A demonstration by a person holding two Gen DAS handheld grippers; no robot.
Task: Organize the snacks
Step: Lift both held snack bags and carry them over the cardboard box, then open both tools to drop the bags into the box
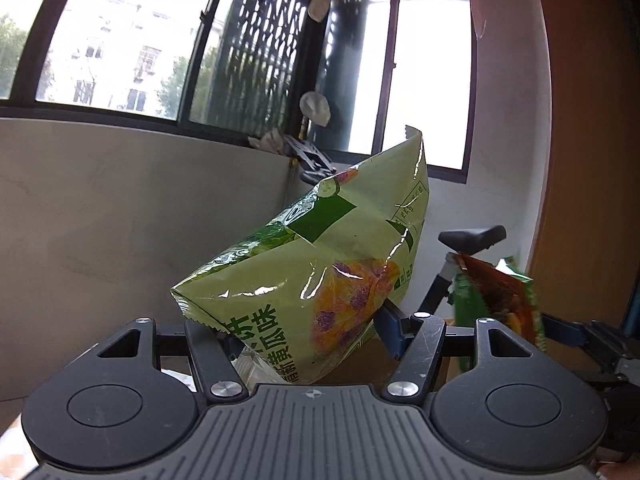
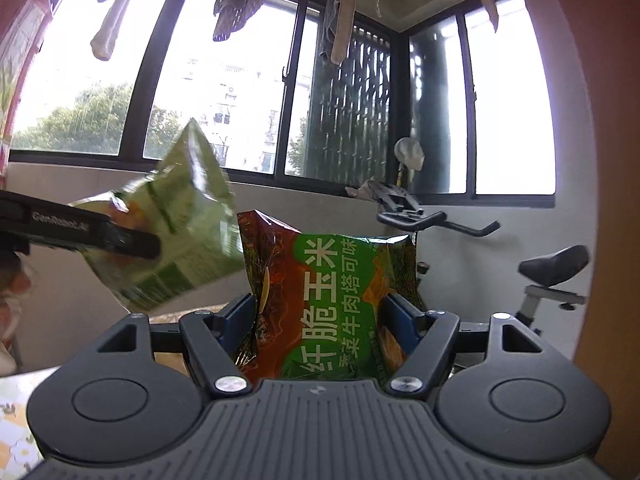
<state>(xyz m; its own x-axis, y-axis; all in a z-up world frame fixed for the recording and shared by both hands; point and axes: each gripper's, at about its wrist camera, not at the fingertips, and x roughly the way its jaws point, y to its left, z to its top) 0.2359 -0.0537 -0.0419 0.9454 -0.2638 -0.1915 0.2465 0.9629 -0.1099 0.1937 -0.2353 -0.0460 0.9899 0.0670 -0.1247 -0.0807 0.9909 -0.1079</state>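
My left gripper is shut on a pale green snack bag with a picture of chips; the bag is tilted, its far corner pointing up and to the right. In the right wrist view that same pale green bag appears blurred at the left, with the left gripper's dark finger across it. My right gripper is shut on a red and green corn snack bag, held upright between the blue pads. The red and green bag also shows at the right of the left wrist view. Both bags hang in the air.
An exercise bike stands by the white wall at the right, its handlebar near the window sill. Laundry hangs overhead in front of the windows. A floral-patterned cloth shows at the lower left. A brown wooden panel rises on the right.
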